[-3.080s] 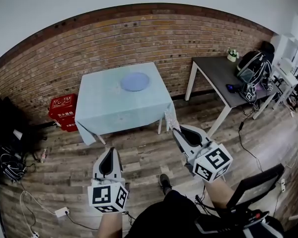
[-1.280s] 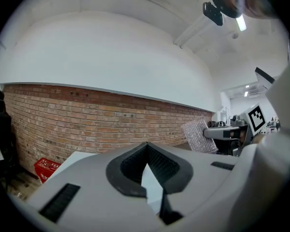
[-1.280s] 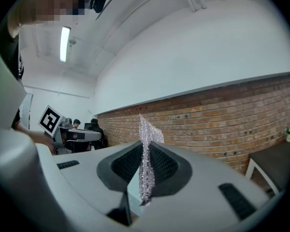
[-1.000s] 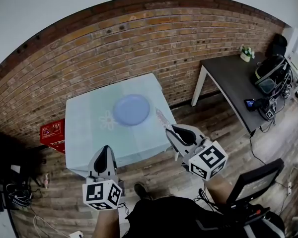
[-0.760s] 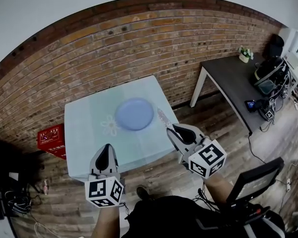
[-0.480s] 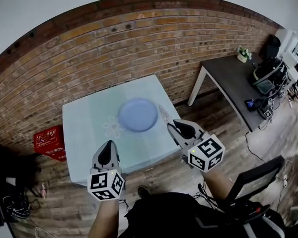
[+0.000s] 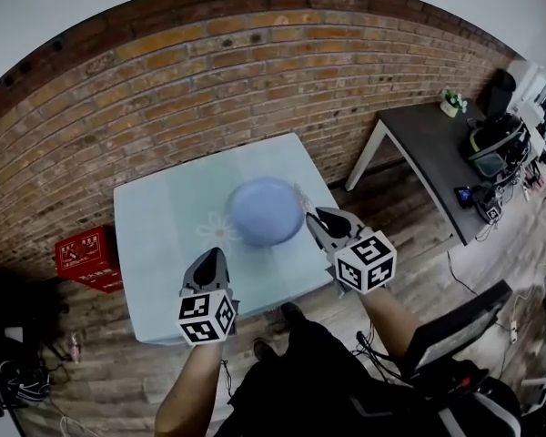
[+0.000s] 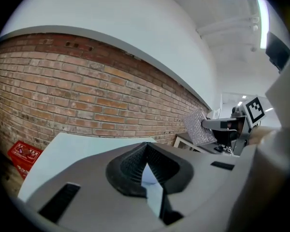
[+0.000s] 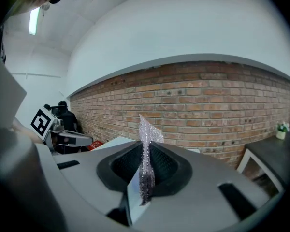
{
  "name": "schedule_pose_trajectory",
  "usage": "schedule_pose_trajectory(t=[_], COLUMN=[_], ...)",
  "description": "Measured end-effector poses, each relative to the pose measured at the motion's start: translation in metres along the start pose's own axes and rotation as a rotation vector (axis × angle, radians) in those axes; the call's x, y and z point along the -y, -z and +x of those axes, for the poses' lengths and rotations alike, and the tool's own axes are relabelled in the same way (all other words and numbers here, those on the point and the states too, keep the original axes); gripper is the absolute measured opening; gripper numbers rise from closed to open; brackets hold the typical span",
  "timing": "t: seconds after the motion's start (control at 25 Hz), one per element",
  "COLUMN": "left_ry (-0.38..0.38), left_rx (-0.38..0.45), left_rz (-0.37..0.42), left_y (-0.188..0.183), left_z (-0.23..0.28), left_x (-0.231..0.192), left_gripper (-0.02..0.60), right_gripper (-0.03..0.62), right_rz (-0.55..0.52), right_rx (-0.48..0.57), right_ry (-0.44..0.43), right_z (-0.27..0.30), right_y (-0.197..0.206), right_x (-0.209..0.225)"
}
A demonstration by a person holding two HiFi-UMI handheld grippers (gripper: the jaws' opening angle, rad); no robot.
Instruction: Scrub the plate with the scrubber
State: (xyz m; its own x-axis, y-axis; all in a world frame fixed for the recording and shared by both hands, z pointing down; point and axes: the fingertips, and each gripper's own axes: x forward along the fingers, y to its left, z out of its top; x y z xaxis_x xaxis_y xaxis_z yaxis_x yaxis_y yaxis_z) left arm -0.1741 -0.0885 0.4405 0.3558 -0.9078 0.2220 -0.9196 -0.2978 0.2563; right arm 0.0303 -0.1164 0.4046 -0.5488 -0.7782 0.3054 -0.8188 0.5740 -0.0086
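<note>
A round blue plate (image 7: 264, 211) lies flat on the pale blue tablecloth (image 7: 164, 217). My right gripper (image 7: 313, 217) hangs at the plate's right rim, shut on a thin silver mesh scrubber (image 7: 301, 198) that sticks up from between its jaws (image 9: 146, 163). My left gripper (image 7: 213, 255) is over the cloth in front of the plate and a little left of it, with its jaws shut and empty (image 8: 146, 151). In the left gripper view the scrubber (image 8: 199, 127) shows off to the right. Whether the scrubber touches the plate I cannot tell.
A brick wall (image 7: 209, 80) runs behind the table. A red crate (image 7: 86, 253) sits on the wooden floor at the left. A dark table (image 7: 428, 144) with bags and gear stands at the right, a black chair (image 7: 455, 330) behind my right arm.
The table and plate have come much nearer. Both grippers have moved forward from over the floor to over the cloth, the right one carrying the scrubber up to the plate's right rim.
</note>
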Motion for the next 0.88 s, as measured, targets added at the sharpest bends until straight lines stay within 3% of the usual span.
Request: schedule_pose_trajectory(t=[0.52, 0.68, 0.88], left_ry=[-0.082, -0.095, -0.121], left_rx=[-0.182, -0.235, -0.293], left_rz=[-0.082, -0.061, -0.052], left_y=[0.069, 0.08, 0.098], left_z=[0.087, 0.107, 0.132], left_x=[-0.046, -0.047, -0.054], left_gripper=[0.009, 0.012, 0.089], right_gripper=[0.06, 0.06, 0.06], right_rz=[0.06, 0.08, 0.107], right_rx=[-0.174, -0.213, -0.271], right_ry=[0.012, 0.014, 0.005], right_z=[0.119, 0.142, 0.176], right_y=[0.066, 0.082, 0.101], right_x=[0.069, 0.09, 0.098])
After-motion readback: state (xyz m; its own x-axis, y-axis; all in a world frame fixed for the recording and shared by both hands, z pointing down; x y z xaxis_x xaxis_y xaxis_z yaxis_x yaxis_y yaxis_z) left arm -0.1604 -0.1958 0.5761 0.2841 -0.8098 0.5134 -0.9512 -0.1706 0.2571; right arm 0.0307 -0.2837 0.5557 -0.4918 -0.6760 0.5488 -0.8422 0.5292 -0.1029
